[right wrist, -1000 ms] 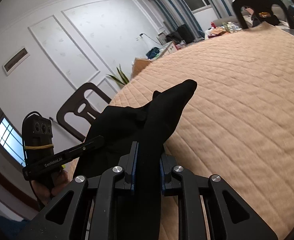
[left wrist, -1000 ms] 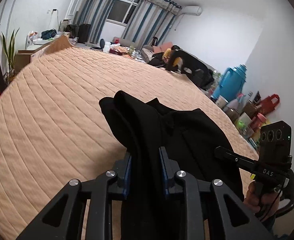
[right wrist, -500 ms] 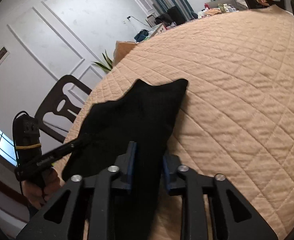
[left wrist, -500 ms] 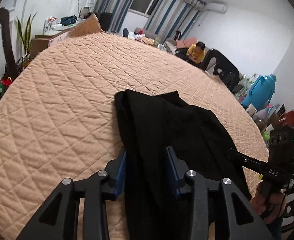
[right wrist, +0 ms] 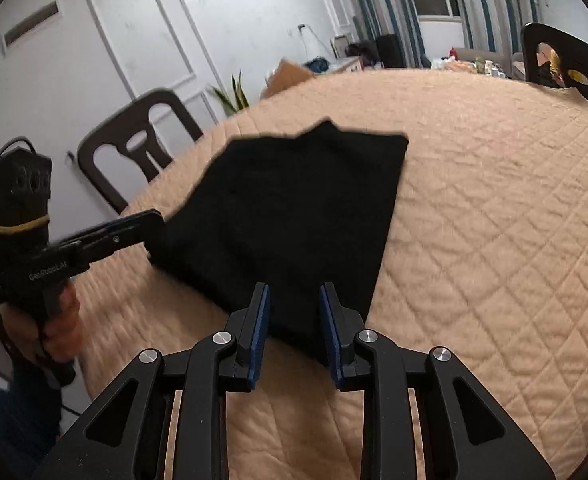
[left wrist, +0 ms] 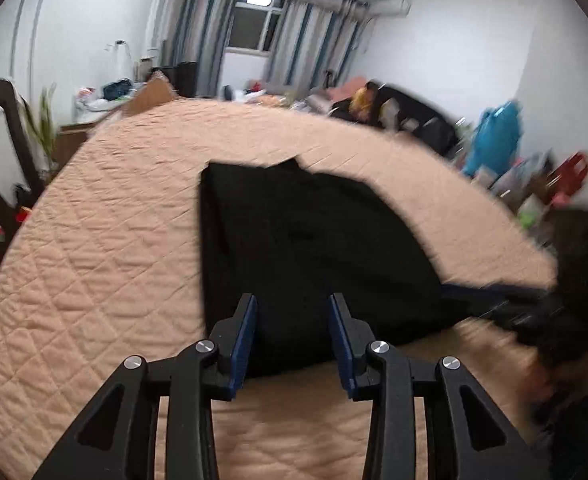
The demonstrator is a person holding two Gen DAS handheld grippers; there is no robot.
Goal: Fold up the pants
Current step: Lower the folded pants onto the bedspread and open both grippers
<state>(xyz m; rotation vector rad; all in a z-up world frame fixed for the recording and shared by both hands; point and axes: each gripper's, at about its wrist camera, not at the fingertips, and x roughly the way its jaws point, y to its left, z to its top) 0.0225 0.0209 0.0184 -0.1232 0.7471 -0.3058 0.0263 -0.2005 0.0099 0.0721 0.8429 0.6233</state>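
- Your left tool has just opened; blue pads apart, near hem of the pants between them, unpinched
- Your right tool likewise: jaws just parted, clear of the cloth
- Pants lie folded flat on the quilted surface
- Chair beyond the far edge
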